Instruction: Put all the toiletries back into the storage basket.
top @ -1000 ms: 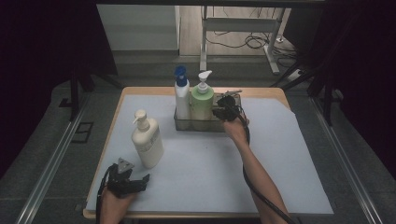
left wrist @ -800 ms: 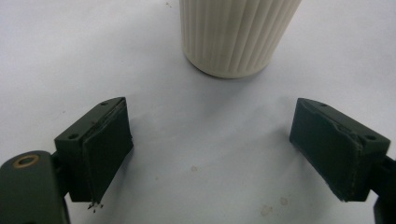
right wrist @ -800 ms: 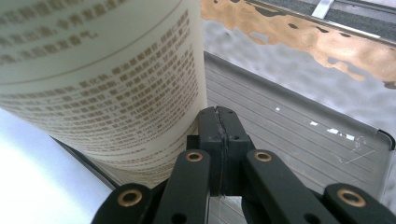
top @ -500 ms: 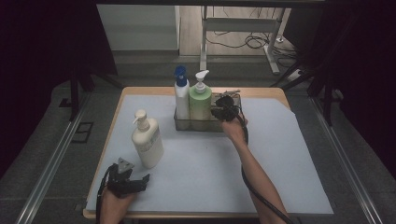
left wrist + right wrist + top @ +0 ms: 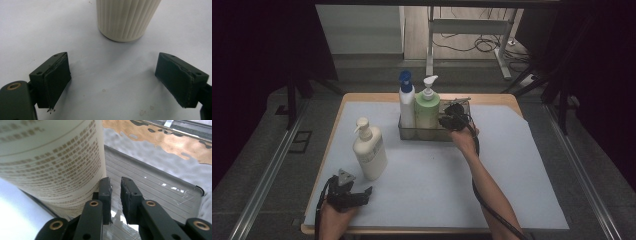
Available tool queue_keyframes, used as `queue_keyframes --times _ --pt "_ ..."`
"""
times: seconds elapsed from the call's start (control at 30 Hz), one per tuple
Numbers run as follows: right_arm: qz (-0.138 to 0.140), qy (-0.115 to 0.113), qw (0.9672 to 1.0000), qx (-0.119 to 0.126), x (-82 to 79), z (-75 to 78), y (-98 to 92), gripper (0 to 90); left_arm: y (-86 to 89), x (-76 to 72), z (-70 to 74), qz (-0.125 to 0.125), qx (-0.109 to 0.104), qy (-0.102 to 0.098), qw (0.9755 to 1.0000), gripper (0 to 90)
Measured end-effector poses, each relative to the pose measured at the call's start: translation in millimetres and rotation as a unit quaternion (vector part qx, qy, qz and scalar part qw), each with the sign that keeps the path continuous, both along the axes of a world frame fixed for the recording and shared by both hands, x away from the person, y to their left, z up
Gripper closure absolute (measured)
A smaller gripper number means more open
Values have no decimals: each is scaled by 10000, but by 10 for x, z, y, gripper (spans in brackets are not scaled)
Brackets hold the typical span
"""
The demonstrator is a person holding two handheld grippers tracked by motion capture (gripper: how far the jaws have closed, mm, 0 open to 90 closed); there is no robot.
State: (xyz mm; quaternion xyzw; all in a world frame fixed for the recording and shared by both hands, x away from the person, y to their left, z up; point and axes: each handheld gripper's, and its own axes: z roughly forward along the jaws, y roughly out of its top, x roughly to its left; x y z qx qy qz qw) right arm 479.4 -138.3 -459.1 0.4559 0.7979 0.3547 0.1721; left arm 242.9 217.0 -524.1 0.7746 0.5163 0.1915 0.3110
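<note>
High view, surface: pale mat (image 5: 437,185) on a wooden table (image 5: 377,96); dark room, cables on the floor behind.
High view, container: metal tray (image 5: 422,133) holds a blue-capped bottle (image 5: 406,102) and a green pump bottle (image 5: 427,111); cream pump bottle (image 5: 369,151) stands on the mat.
Left gripper view: left gripper (image 5: 113,80) jaws wide apart, near the cream bottle's base.
Right gripper view: right gripper (image 5: 115,195) inside the tray beside the green bottle; jaws narrowly parted, just been opening, nothing between.

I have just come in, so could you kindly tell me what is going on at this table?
A person is working with two handheld grippers. The right gripper, its jaws just opening slightly with nothing between them, sits inside the metal tray beside the green pump bottle. The left gripper rests open near the cream pump bottle.
</note>
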Motion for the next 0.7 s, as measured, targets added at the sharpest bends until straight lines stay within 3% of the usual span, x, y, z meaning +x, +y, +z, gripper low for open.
queue_keyframes --times 0.13,0.7 --pt "24 -102 9999 -109 -28 38 -5 718 0 -1 0 -2 1 -2 10000 122" --pt "363 -371 9986 -46 -256 241 -119 391 1 -2 -1 -1 -3 -8 10000 122"
